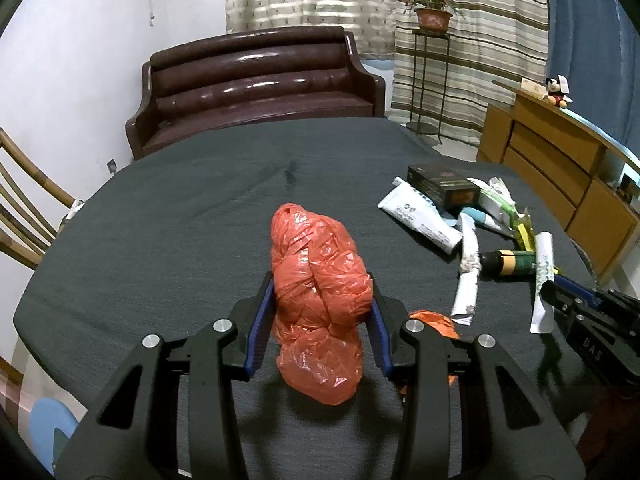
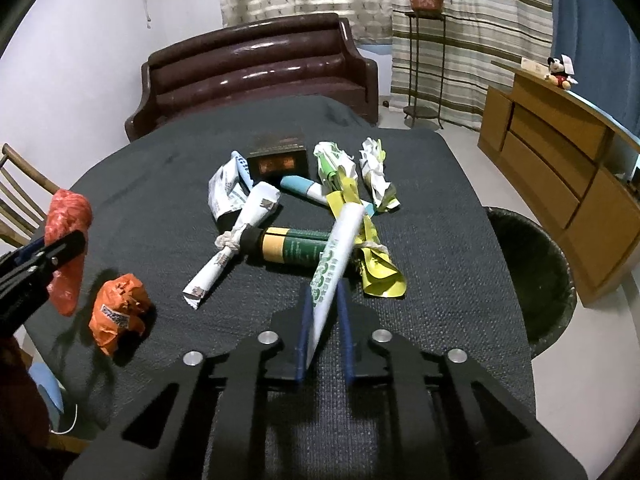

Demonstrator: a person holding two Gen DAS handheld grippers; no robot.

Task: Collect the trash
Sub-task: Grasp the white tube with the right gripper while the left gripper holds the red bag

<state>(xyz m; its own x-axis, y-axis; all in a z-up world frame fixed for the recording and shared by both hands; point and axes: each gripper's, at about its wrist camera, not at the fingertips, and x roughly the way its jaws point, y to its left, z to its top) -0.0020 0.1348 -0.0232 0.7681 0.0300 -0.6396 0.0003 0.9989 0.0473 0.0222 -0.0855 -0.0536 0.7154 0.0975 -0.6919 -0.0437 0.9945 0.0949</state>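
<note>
My left gripper (image 1: 322, 304) is shut on a crumpled red plastic bag (image 1: 320, 280) and holds it above the dark tablecloth (image 1: 180, 220); the bag also shows in the right wrist view (image 2: 66, 216). My right gripper (image 2: 324, 300) is shut on a white rolled wrapper with green print (image 2: 336, 256), also visible in the left wrist view (image 1: 542, 280). A pile of trash lies on the table: a green bottle (image 2: 296, 246), a knotted white wrapper (image 2: 236, 240), a yellow wrapper (image 2: 380, 276), a dark box (image 2: 278, 160). An orange crumpled wrapper (image 2: 118, 308) lies at the left.
A black trash bin (image 2: 528, 272) stands on the floor right of the table. A brown leather sofa (image 2: 256, 68) is behind the table. A wooden cabinet (image 2: 560, 160) is at the right and a wooden chair (image 1: 24, 208) at the left.
</note>
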